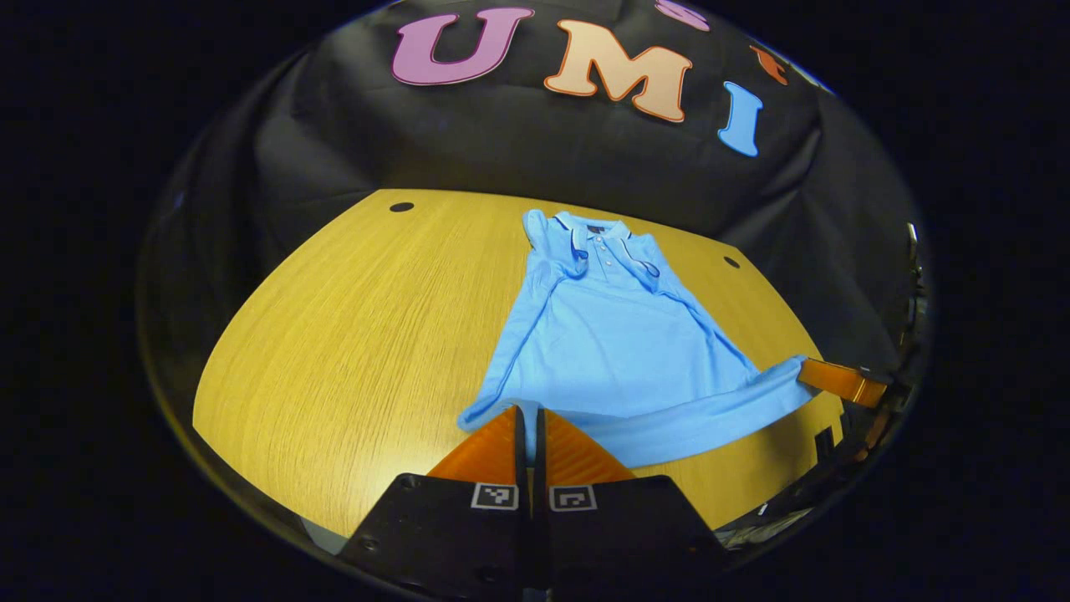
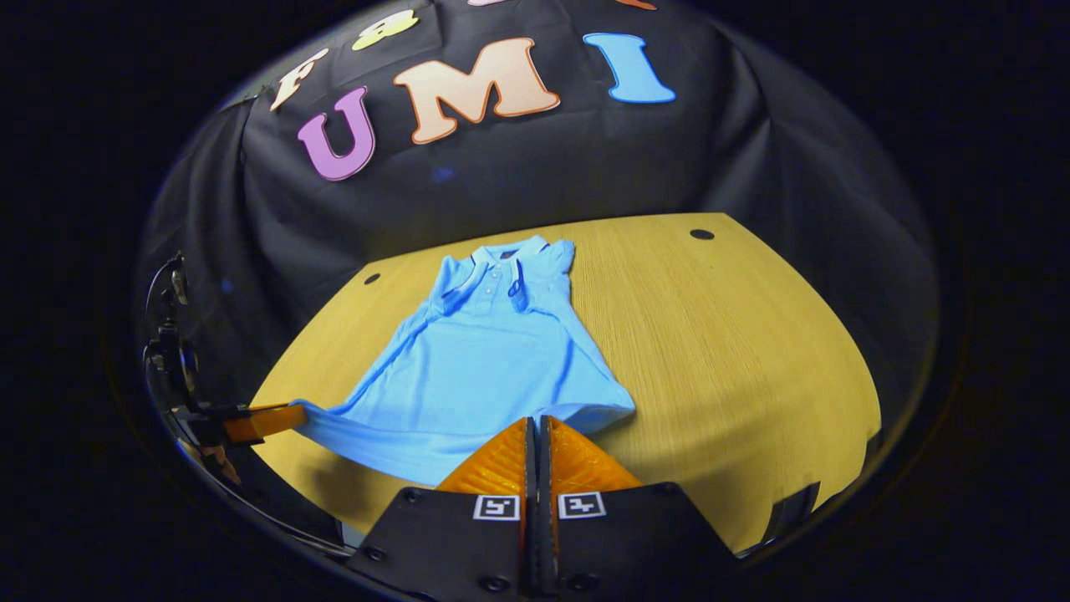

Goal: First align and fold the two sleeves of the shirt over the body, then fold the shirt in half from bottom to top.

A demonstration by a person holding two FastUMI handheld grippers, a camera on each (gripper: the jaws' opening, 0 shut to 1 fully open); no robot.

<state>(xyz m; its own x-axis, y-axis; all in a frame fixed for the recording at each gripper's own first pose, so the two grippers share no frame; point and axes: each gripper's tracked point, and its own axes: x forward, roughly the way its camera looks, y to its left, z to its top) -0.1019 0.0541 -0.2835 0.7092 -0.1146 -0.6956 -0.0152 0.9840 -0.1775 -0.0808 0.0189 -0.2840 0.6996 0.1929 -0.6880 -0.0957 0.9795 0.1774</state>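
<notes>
Shirt (image 1: pixel 623 343) lies collar-up at frame centre on the wooden table (image 1: pixel 351 334), sleeves folded over the body. Left gripper (image 1: pixel 528 411) and right gripper (image 2: pixel 536 420): fingers pressed narrow at the hem corners, apparently pinching cloth; hem lifted slightly.

wooden table (image 1: pixel 351 334), dark round holes (image 1: pixel 401 206) near its corners

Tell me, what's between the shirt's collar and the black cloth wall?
Just bare wooden table. In the right gripper view, nothing sits between the collar and the wall.
</notes>
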